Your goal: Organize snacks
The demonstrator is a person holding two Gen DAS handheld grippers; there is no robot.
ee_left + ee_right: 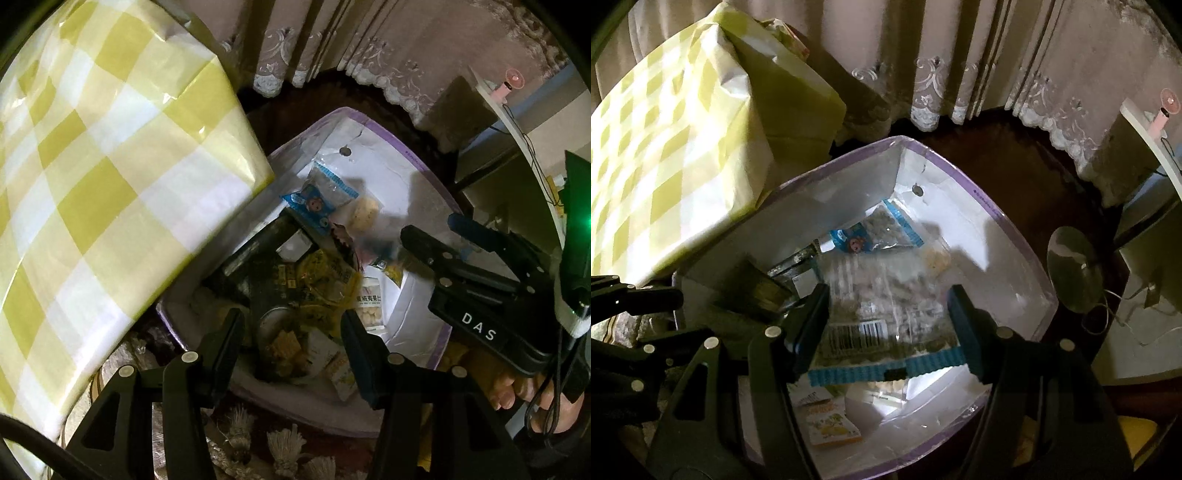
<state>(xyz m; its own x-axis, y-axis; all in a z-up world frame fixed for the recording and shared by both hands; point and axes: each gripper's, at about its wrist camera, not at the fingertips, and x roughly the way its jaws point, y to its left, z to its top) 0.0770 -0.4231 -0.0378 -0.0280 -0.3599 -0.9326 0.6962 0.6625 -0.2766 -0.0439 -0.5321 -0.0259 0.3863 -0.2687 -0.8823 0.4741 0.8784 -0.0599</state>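
Both pairs of fingers point steeply down into a white storage box (pixel 1015 236) with a lilac rim, which stands on a dark floor in front of lace-trimmed curtains (pixel 960 74); the right gripper (pixel 890 317) has its jaws about half apart, with a clear snack bag (pixel 886 295) edged in blue crimped strips and bearing a barcode lying between them; the bag's sides meet the inner faces of both fingers, so it looks held, though the blur leaves the firmness of the grip uncertain; the left gripper (pixel 291 332) also stands about half open, hovering over a yellow printed packet (pixel 317 280) among the heaped snacks, and whether its pads press on anything cannot be told from the wrist view; deeper in the box, at its far side, lie a small blue wrapper with a cartoon figure (pixel 310 206), a clear pouch with a blue striped edge (pixel 332 181) and a pale round biscuit (pixel 364 212); a white pack with printed characters (pixel 371 302) rests near the right wall, and an orange-and-white pack (pixel 831 421) lies at the near end; a table draped in a yellow-and-white checked cloth (pixel 110 184) rises on the left, just beside the box; a round metal lid (pixel 1075 273) lies on the floor to the box's right; a person's bare toes (pixel 517 391) show at the near right.
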